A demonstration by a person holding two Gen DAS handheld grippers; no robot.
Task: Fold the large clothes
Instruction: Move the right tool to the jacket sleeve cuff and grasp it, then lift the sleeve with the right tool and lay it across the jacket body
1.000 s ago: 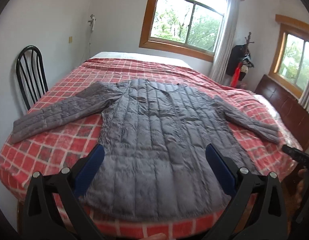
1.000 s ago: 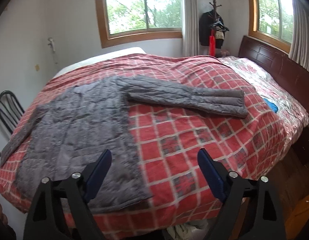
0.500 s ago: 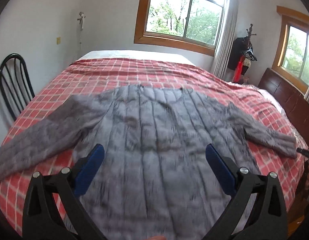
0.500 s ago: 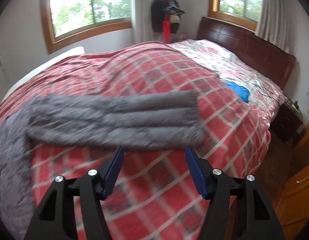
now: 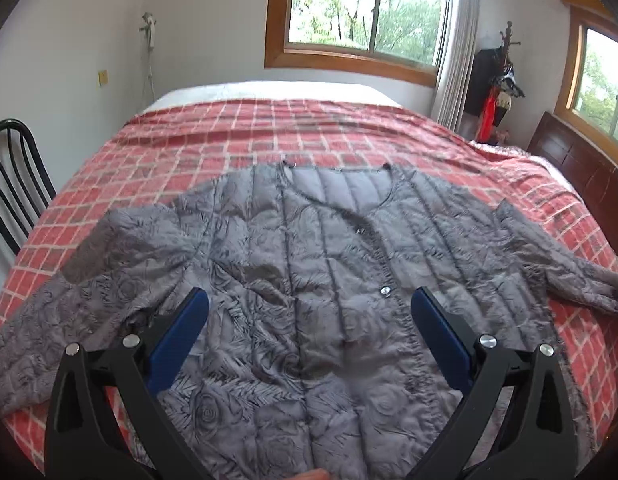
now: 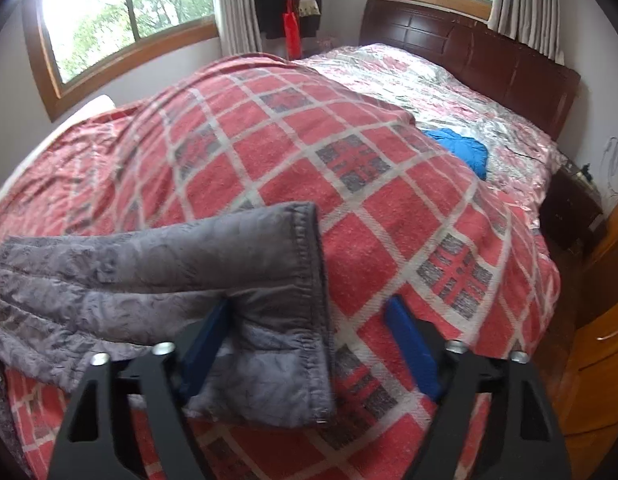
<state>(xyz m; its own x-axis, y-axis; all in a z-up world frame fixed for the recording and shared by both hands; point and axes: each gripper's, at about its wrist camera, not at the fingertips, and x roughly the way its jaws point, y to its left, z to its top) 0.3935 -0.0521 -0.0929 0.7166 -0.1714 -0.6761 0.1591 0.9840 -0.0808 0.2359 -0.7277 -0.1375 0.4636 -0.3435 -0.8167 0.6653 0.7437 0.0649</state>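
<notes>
Jacket (image 5: 317,264) spread flat and face up across the near half of the bed (image 5: 309,136), hem at the near edge, collar toward the far side, both sleeves thrown out toward the side edges. Looks like the opening step, judging from the layout: nothing folded yet. Right gripper (image 6: 309,320) down at the cuff of the right sleeve (image 6: 245,264), tongs apart and straddling the cuff's corner, one blue pad tucked against the cloth, not yet closed, though contact with the underside is hard to tell. Left gripper (image 5: 309,316) above the chest, tongs wide apart, holding nothing. Next move probably: close on the cuff, lift, carry the sleeve inward over the body. Grey quilted cloth, rose-patterned, snaps down the front, slightly puffy and wrinkled; likely slippery, so a firm bite needed.
</notes>
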